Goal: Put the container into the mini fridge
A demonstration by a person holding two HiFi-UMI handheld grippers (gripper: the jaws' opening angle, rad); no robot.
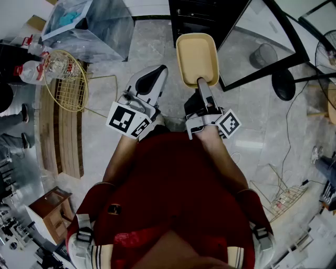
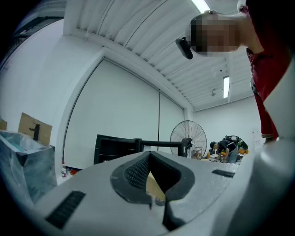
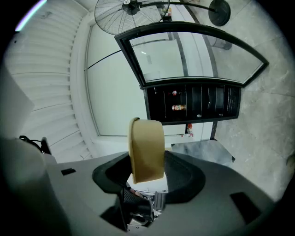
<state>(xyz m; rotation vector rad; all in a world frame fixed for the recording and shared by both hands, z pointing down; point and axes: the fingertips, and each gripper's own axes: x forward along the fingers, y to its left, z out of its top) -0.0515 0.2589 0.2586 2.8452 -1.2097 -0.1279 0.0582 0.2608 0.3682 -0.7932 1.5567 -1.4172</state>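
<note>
My right gripper is shut on the near edge of a tan, tray-like container, which it holds out level above the floor. In the right gripper view the container stands edge-on between the jaws. The black mini fridge stands just beyond it, its glass door swung open to the right. Its shelves hold a few small items. My left gripper hovers left of the container, jaws together and empty. Through the hole in its jaws a bit of the container shows.
A standing fan's base and a grey bin sit right of the fridge door. On the left are a wire basket, plastic bottles, a wooden pallet and a clear plastic box. People crouch in the background.
</note>
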